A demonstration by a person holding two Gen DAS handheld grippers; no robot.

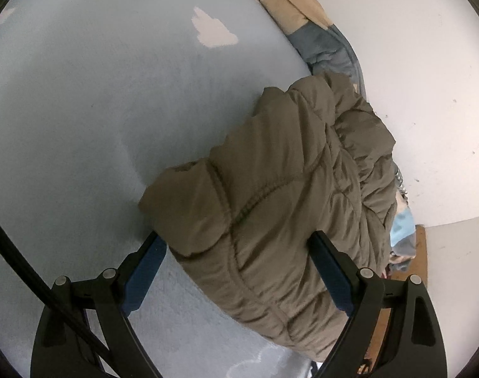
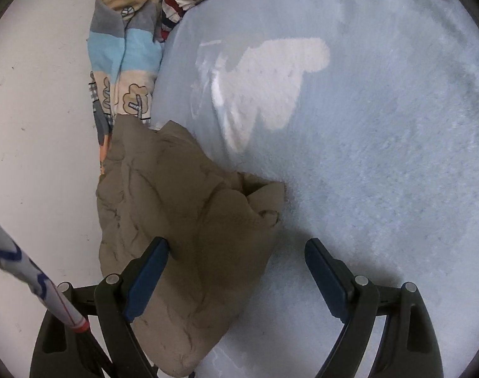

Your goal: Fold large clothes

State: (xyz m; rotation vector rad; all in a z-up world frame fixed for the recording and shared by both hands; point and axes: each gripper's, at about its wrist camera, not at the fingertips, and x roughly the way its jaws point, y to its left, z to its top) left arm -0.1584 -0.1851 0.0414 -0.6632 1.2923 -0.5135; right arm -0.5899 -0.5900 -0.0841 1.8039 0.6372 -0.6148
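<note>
A: Puffy olive-brown jacket [image 1: 271, 204] lies bunched at the edge of the pale blue fleece-covered bed [image 1: 82, 110], against the white wall [image 1: 428, 94]. Part of it hangs over that edge.

B: Tongs?

A: Left gripper [image 1: 236, 249]: jaws wide apart, straddling the quilted bulk, pads not pressing on it. Right gripper [image 2: 236, 252]: jaws apart too; one blue pad touches the jacket's near lobe, the other stands over bare fleece.

B: Risks?

A: Judgement only. The padding is thick and slick; a shallow bite may catch one layer and the rest slides out. A pull toward the wall edge could tip the heap off the bed. Patterned bedding [image 2: 126, 63] is piled just beyond it and may snag.

B: Orientation?

A: Long axis seems to run along the wall-side edge, from near the grippers away toward the bedding. Collar or hem end: cannot tell, too crumpled.
</note>
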